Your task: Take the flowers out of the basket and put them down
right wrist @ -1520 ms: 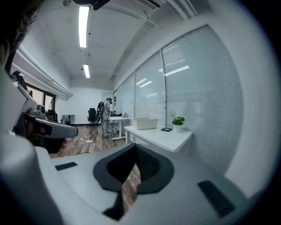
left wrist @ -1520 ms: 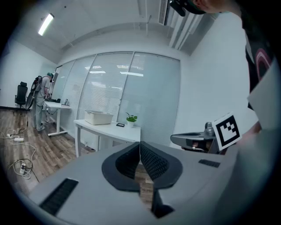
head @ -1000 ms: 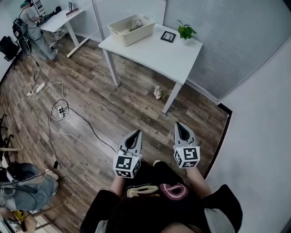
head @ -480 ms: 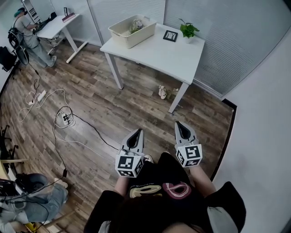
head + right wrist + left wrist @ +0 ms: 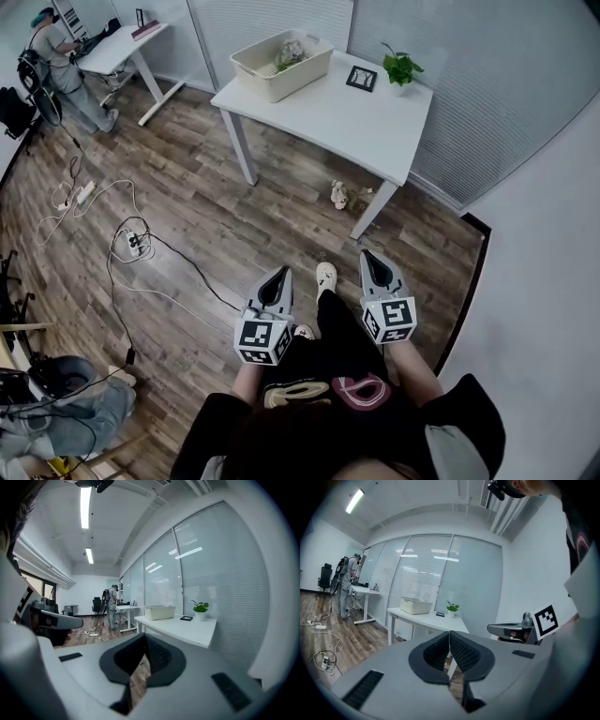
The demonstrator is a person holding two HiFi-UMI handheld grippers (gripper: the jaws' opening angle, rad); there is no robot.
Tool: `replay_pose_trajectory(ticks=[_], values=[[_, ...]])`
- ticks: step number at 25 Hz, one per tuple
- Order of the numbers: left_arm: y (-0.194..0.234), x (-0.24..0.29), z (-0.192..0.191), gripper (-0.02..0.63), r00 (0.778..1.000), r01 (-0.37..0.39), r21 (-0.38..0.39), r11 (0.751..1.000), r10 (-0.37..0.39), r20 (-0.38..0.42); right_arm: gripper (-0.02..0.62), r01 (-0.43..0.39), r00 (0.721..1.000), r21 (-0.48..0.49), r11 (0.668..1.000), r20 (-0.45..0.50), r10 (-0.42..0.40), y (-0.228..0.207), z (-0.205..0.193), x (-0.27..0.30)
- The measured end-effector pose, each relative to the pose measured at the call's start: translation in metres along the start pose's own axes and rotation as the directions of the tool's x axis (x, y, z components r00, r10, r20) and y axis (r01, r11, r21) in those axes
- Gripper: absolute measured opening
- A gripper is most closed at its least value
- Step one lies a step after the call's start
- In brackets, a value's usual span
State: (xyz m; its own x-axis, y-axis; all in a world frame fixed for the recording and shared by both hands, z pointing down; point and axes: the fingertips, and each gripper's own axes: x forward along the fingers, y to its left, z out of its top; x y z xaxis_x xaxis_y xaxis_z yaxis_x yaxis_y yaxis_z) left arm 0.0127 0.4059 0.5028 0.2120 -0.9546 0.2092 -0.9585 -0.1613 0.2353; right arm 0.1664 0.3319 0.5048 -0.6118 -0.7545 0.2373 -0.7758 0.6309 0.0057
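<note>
- Left gripper (image 5: 277,277): we find the jaws closed pad to pad with nothing between them. It is held out over the floor (image 5: 187,197) and points toward the table (image 5: 337,117), well apart from it.
- Basket (image 5: 272,77): it stands at the left end of the table, its long axis along that end edge. From the left gripper it lies far ahead, almost straight up the line of the jaws.
- Flowers (image 5: 291,53): they lie inside the basket, toward its far side. None has been taken out yet. We cannot make out which way the stems run from here.
- Right gripper (image 5: 373,264): its jaws are also closed and empty. It is level with the left gripper and just beside it. The basket lies ahead and off to its left, across the table's near edge.
- Finding: we judge the left gripper marginally the nearer and better aligned, though both are far out of reach. The whole stretch of floor to the table's left end must be closed first. Either pair of jaws must also part before it can enter the basket from above.
</note>
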Motion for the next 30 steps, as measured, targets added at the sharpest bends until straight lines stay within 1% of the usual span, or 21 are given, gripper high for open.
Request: replay_pose_trajectory(ticks=[4, 7, 14, 17, 23, 27, 30], values=[[0.023, 0.023, 0.008, 0.018, 0.999, -0.047, -0.020, 0.999, 0.047, 0.004, 0.011, -0.008, 1.000, -0.008, 1.000, 0.010, 0.008, -0.013, 0.010, 0.039], [0.041, 0.045, 0.018, 0.018, 0.996, -0.087, -0.040, 0.995, 0.088, 0.014, 0.011, -0.035, 0.999, -0.012, 0.999, 0.013, 0.035, -0.021, 0.019, 0.070], [0.068, 0.119, 0.054, 0.018, 0.986, -0.153, -0.091, 0.984, 0.157, 0.045, 0.011, -0.086, 0.996, -0.019, 0.996, 0.023, 0.087, -0.065, 0.049, 0.145], [0.074, 0.153, 0.065, 0.018, 0.984, -0.167, -0.105, 0.980, 0.173, 0.051, 0.011, -0.103, 0.995, -0.023, 0.994, 0.016, 0.103, -0.088, 0.056, 0.173], [0.080, 0.212, 0.076, 0.018, 0.976, -0.206, -0.109, 0.972, 0.212, 0.041, 0.011, -0.118, 0.993, -0.007, 0.993, 0.007, 0.118, -0.140, 0.066, 0.225], [0.084, 0.240, 0.083, 0.018, 0.970, -0.236, -0.114, 0.965, 0.242, 0.037, 0.011, -0.142, 0.990, -0.008, 0.990, 0.009, 0.142, -0.163, 0.073, 0.254], [0.086, 0.254, 0.084, 0.018, 0.967, -0.246, -0.121, 0.962, 0.251, 0.036, 0.011, -0.149, 0.989, 0.006, 0.989, 0.001, 0.149, -0.174, 0.073, 0.270]])
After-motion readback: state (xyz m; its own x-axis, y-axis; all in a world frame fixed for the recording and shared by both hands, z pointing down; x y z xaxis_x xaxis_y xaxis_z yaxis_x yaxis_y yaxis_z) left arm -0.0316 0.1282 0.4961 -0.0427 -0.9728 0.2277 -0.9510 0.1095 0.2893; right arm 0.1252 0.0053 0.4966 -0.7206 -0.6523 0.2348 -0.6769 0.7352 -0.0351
